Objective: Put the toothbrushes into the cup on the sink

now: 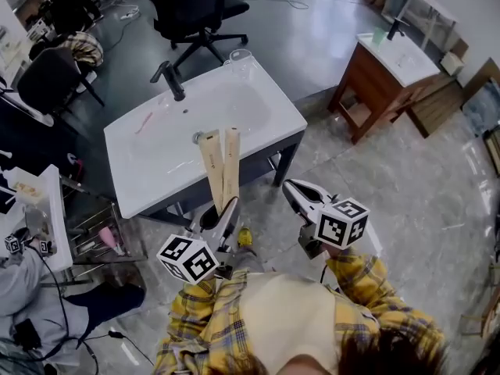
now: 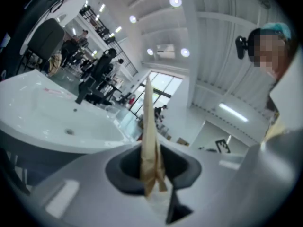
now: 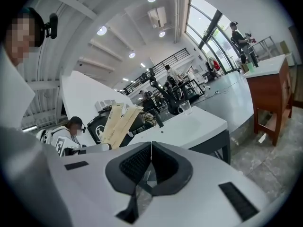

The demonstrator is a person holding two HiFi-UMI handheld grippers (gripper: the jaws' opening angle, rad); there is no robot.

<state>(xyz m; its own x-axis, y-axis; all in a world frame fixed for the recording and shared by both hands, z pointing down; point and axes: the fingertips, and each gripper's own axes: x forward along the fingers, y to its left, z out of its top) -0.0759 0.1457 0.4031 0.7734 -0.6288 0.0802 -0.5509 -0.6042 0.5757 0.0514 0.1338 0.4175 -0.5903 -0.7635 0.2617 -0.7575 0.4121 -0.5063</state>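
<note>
Head view shows the left hand-held gripper (image 1: 223, 212) clamped on the near ends of two paper-wrapped toothbrushes (image 1: 221, 162), pointing them at the sink (image 1: 148, 190). That likely readies them for the glass cup (image 1: 241, 59) on its far corner. The right hand-held gripper (image 1: 293, 191) has its jaws together, empty.

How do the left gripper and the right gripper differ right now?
The left gripper has its jaws clamped on two long tan paper packets; the right gripper has its jaws pressed together on nothing. The left gripper's packets jut over the front edge of the white sink; the right gripper is beside the sink, over the grey tiled floor. Both point toward the sink.
</note>
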